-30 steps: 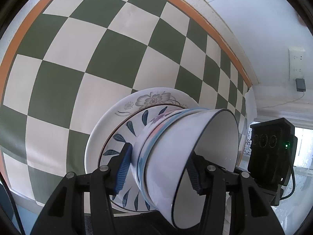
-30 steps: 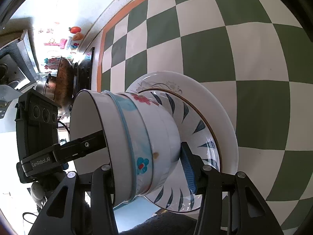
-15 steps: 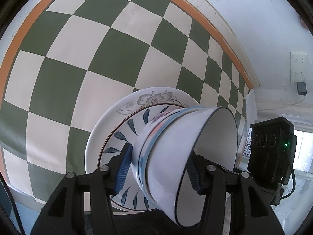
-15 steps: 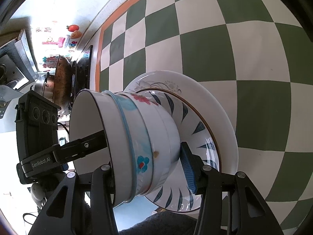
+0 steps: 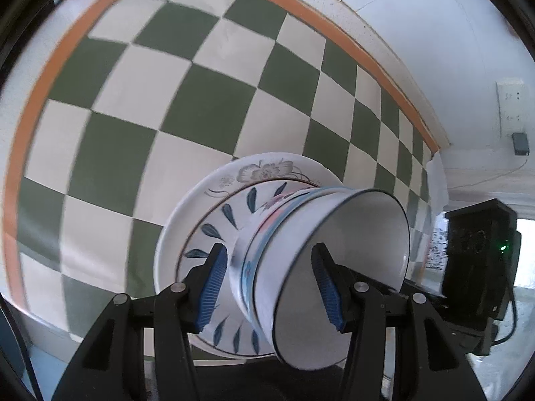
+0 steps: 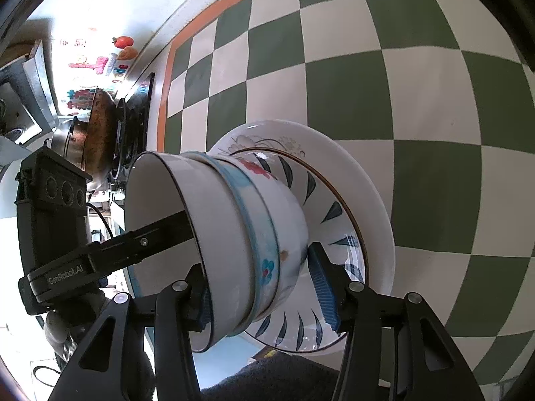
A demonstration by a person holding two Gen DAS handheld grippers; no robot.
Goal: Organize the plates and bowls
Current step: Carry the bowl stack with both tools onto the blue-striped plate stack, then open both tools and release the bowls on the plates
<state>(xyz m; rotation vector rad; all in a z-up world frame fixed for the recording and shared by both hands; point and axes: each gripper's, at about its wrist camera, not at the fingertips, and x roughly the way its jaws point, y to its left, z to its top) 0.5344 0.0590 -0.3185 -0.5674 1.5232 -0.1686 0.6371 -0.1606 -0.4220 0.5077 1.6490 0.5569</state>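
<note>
Bowls (image 5: 321,260) sit nested three deep on the blue-leaf plate (image 5: 214,234), itself on the larger floral plate (image 5: 267,170), all gathered over the green-checked table (image 5: 133,127); the stacking looks done, and I judge only carrying the pile to its place remains. My left claw (image 5: 267,287) grips the pile from one side, one pad (image 5: 210,287) under the bowls' base, the other inside the top bowl. My right claw (image 6: 260,290) clamps it likewise from the opposite side.

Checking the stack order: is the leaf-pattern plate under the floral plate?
No, the leaf plate sits on top of the larger floral plate.
</note>
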